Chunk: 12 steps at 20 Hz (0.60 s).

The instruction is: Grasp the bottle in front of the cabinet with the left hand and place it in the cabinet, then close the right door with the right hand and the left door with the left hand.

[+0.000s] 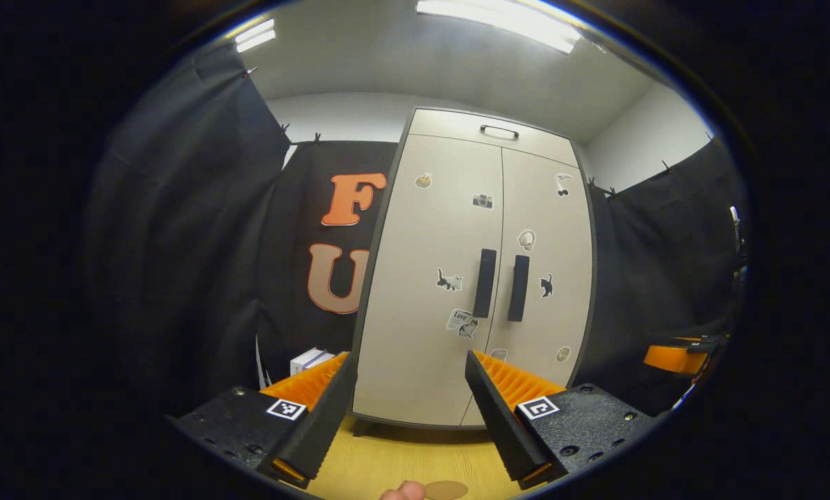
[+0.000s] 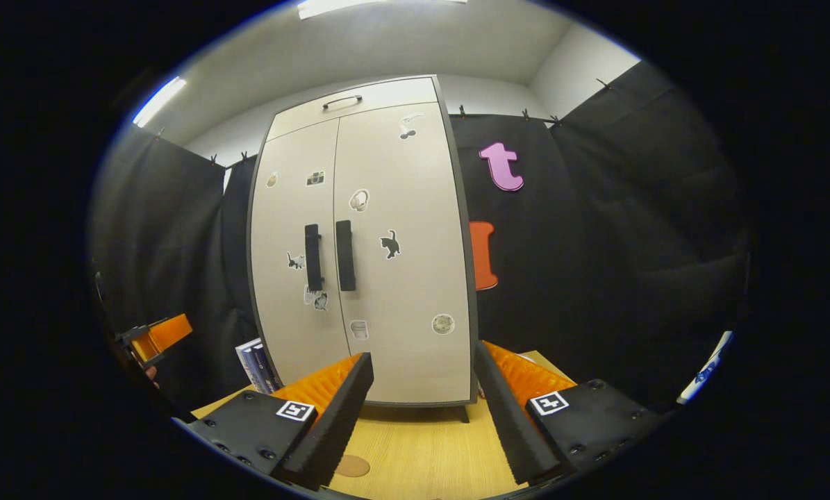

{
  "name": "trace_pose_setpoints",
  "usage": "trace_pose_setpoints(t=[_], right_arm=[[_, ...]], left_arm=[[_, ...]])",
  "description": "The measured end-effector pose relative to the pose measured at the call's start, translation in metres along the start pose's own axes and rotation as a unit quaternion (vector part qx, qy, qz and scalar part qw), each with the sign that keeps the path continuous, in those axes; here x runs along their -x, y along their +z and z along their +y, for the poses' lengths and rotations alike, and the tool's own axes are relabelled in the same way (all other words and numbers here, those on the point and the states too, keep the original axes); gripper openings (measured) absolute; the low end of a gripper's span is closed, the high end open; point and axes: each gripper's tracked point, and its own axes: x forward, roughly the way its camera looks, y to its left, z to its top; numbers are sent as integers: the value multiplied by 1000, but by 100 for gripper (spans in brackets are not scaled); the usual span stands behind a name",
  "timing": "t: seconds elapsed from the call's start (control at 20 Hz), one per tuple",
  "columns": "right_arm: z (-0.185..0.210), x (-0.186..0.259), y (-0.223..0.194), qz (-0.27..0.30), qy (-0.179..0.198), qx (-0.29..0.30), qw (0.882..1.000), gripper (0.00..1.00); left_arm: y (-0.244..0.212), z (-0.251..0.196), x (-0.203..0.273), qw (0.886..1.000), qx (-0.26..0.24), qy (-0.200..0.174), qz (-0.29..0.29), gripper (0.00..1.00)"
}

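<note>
Both doors of the cabinet (image 1: 474, 278) are shut, so you look to be at the end of the task. Your left gripper (image 1: 409, 417) and right gripper (image 2: 421, 410) stand released, holding nothing. The bottle is presumably inside, though I cannot confirm it. Simply draw back.

Right gripper view: the right gripper (image 2: 421, 410), fingers spread apart and holding nothing, faces the cabinet (image 2: 362, 243), whose left door (image 2: 293, 292) and right door (image 2: 408, 278) are both closed, standing on a wooden table (image 2: 428, 451).
</note>
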Motion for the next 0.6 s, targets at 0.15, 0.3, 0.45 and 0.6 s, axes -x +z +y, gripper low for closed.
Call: trace_pose_setpoints(t=[0.15,0.3,0.45,0.6], right_arm=[[-5,2,3,-3,-7,-2,1000,89],[-10,4,3,-4,-14,1,1000,89],[-11,3,3,-4,-14,-1,1000,89],[-9,0,2,-4,-9,-1,1000,89]], left_arm=[[1,-3,-3,1000,-2,-3,-2,96],[0,-5,-3,1000,-3,-5,1,96],[-3,-5,-3,1000,-3,-6,6,96],[-1,-5,-4,1000,-9,-4,5,96]])
